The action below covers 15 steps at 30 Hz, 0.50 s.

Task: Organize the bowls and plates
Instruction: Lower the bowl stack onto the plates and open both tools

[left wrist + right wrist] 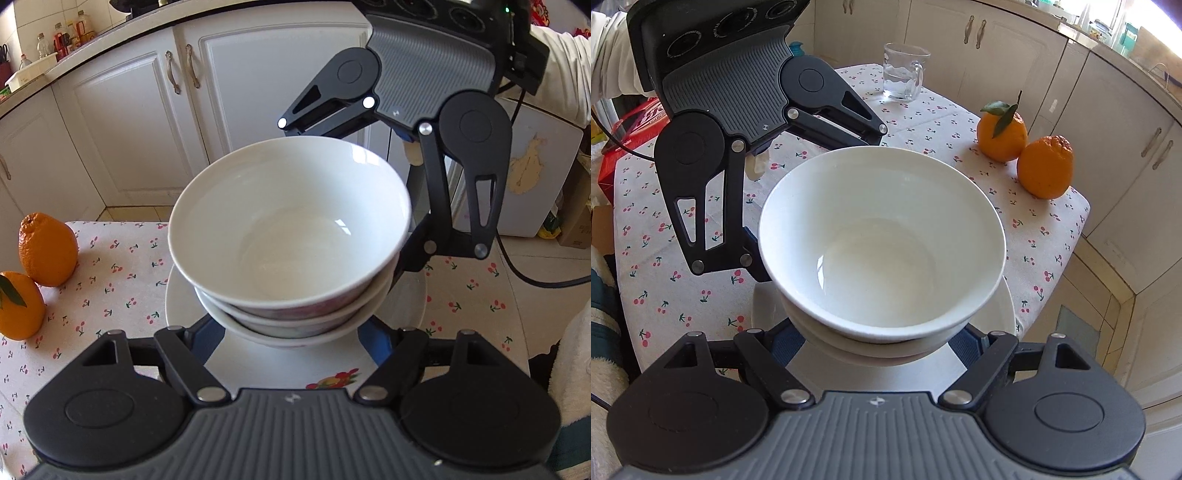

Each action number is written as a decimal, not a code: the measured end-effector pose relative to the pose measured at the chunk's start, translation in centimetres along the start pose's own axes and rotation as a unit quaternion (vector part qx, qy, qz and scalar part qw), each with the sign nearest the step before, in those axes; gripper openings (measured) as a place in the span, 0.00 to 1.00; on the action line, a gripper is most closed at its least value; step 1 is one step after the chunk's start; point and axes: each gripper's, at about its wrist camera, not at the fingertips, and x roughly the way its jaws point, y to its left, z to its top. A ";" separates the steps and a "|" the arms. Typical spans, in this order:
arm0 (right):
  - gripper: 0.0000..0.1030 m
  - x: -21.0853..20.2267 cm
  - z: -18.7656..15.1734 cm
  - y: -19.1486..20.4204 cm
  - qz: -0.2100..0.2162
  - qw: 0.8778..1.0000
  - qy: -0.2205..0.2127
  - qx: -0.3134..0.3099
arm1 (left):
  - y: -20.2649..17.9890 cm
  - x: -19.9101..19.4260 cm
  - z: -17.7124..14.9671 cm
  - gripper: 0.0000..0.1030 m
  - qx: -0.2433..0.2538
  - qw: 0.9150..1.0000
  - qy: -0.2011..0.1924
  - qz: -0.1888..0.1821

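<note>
We see a stack of white ceramic bowls on a white round plate, with a gripper at each side.

The left gripper and the right gripper face each other across the stack, blue-padded fingers spread on either side of the plate beneath the bowls; whether they grasp the plate we cannot tell, since the bowls hide the tips. The plate sits over the cherry-print cloth surface. Two oranges stand well apart from it, and a clear glass mug stands farther back.
</note>
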 end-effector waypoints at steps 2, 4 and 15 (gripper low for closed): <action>0.84 0.0 -0.1 -0.1 0.005 1.000 0.001 0.006 | 0.0 0.1 0.0 0.76 -0.001 1.000 0.001 -0.001; 0.84 0.1 -0.2 -0.2 0.007 1.000 0.002 0.009 | 0.0 0.1 0.0 0.76 -0.004 1.000 0.001 -0.001; 0.84 0.3 -0.2 -0.6 0.001 1.000 0.003 0.029 | 0.1 0.0 -0.3 0.78 -0.012 1.000 -0.007 0.010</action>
